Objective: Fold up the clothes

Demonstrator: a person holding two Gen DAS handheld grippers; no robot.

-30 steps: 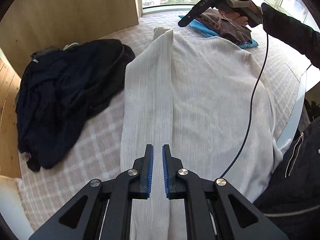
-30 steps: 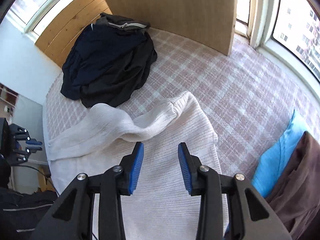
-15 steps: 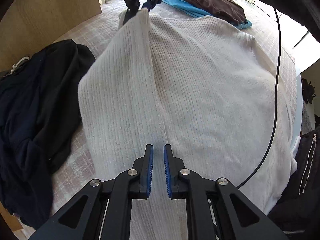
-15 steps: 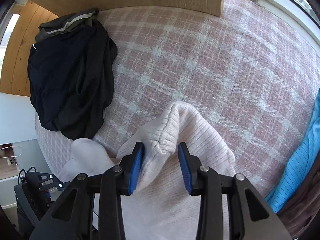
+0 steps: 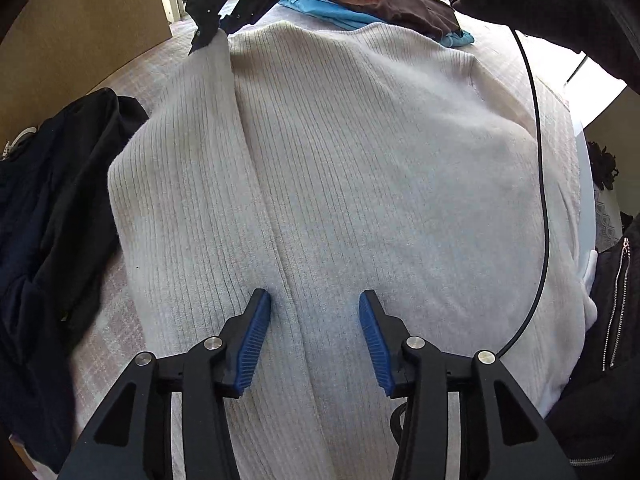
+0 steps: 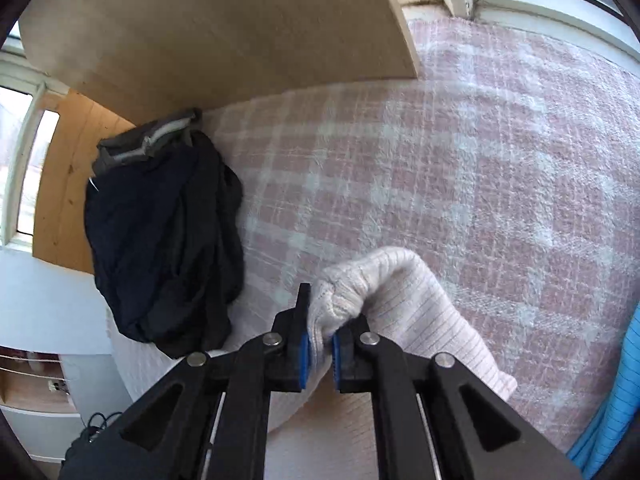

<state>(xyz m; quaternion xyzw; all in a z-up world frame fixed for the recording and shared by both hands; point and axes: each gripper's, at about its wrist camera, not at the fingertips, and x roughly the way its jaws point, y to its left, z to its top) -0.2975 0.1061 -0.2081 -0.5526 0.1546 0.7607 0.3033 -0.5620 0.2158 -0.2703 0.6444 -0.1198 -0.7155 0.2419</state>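
Note:
A white ribbed sweater (image 5: 360, 168) lies spread on the pink plaid bed cover (image 6: 460, 168), one sleeve folded lengthwise over its body. My left gripper (image 5: 314, 336) is open, low over the sweater, its jaws either side of the folded sleeve's edge. My right gripper (image 6: 318, 354) is shut on the sweater's far corner (image 6: 340, 300), by the shoulder; it also shows in the left wrist view (image 5: 208, 36) at the top, pinching that corner.
A heap of dark clothes (image 5: 52, 216) lies left of the sweater, also in the right wrist view (image 6: 168, 248). Folded blue (image 5: 320, 8) and brown (image 5: 432, 16) garments lie beyond the sweater. A wooden panel (image 6: 224, 28) stands behind. A black cable (image 5: 540, 184) hangs at right.
My left gripper has opened and come closer over the sweater. My right gripper has closed on the sweater's far corner, which it straddled open half a second ago.

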